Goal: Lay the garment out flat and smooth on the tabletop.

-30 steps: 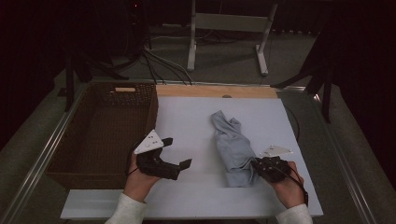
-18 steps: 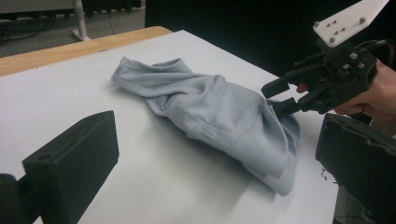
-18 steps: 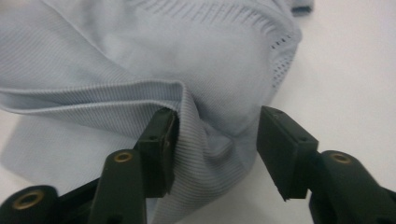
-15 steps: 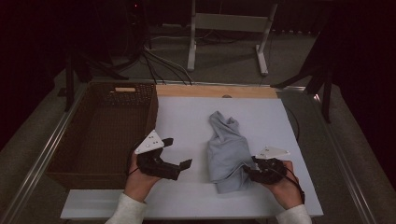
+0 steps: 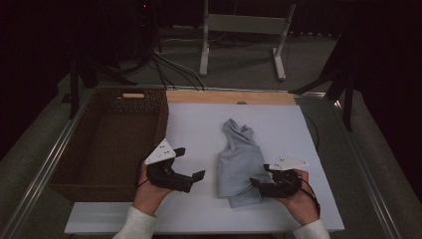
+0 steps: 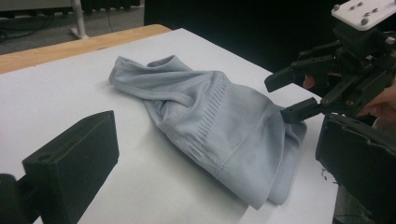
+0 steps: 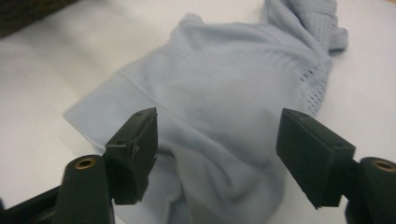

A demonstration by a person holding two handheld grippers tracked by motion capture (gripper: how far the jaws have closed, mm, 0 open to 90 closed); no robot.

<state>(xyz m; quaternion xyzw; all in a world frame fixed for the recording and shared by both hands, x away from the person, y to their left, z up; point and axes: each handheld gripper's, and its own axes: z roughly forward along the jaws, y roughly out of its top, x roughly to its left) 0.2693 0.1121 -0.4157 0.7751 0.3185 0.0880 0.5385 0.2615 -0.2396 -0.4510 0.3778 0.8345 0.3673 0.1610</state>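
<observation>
A pale grey-blue garment (image 5: pixel 240 159) lies crumpled on the white table top (image 5: pixel 199 124), right of centre, its narrow twisted end toward the far side and its wider, flatter end toward the near edge. The right gripper (image 5: pixel 260 184) is at that near end, on the garment's right margin; in the right gripper view its jaws stand wide apart with cloth (image 7: pixel 219 116) lying between and beneath them, and nothing is pinched. In the left gripper view one jaw tip of this gripper appears to touch the fabric's edge, though whether it presses or merely grazes cannot be told. The left gripper (image 5: pixel 189 167) is held over bare table to the left of the garment, apart from it, between it and the woven basket (image 5: pixel 107 144) standing at the table's left side; its jaws too are spread, holding nothing, and point toward the cloth. The basket's interior looks empty as far as the high view shows. Judged from this layout, the work is at an early stage: the garment is bunched rather than spread or folded, neither tool has a grip on it, and it has not been put in the basket. What remains would seem to be taking hold of an edge, straightening or folding, and perhaps stowing.
</observation>
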